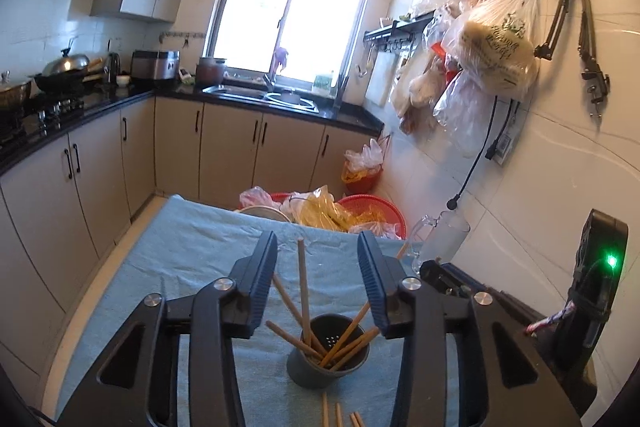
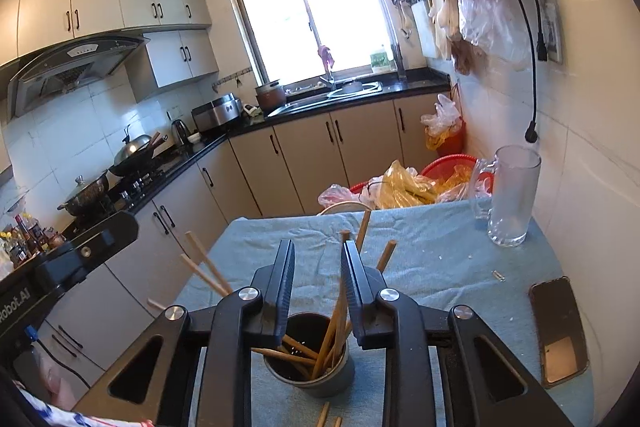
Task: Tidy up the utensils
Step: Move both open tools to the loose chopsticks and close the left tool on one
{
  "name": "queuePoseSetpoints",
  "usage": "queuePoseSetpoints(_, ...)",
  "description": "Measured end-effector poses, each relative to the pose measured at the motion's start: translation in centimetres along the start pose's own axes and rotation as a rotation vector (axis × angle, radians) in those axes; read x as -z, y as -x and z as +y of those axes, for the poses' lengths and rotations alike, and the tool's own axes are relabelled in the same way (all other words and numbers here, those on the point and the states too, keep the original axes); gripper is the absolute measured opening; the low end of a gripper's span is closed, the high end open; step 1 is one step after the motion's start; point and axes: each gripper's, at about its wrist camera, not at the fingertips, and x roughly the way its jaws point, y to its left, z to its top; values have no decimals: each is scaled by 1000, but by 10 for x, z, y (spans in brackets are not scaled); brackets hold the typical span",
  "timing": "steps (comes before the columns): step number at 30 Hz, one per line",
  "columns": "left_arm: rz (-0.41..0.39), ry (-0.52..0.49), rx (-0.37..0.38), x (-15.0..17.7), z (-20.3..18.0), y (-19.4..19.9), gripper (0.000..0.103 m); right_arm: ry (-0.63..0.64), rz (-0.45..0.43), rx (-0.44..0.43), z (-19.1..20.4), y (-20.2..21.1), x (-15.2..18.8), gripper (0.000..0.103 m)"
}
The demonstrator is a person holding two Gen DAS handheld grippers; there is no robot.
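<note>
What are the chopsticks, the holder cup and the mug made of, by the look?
Chopsticks: likely wood or bamboo, matte tan, squared ends.
Holder cup: dark grey, matte outside with drain holes in the bottom; in the right wrist view the rim looks shiny, so plastic or coated metal, can't tell.
Mug: clear glass, see-through, thick base and handle.

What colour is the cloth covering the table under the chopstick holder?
Light blue. The cloth shows best in the right wrist view, spread under the dark grey holder.

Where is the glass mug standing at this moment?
In the right wrist view, the glass mug stands upright on the blue cloth at the table's far right corner, near the tiled wall.
</note>
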Motion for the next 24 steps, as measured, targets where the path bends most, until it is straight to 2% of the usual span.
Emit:
queuePoseSetpoints(7,-53,-20,7,11,4,54,58,45,-41,6,7,44,5,39)
queuePoseSetpoints(13,-89,-34,-19,32,13,96,71,73,-24,8,3,79,30,49)
queuePoseSetpoints(16,-57,-19,-10,53,20,101,74,66,50,6,-10,83,57,49)
queuePoseSetpoints(18,1,-12,16,73,24,92,74,62,129,12,-21,77,81,49)
queuePoseSetpoints(21,112,-16,16,104,26,69,74,71,253,12,-36,62,115,48)
queuePoseSetpoints(22,143,-21,15,114,26,62,74,76,307,3,-39,55,129,40)
queuePoseSetpoints(24,220,-45,21,133,23,42,74,94,407,-15,-44,41,155,30)
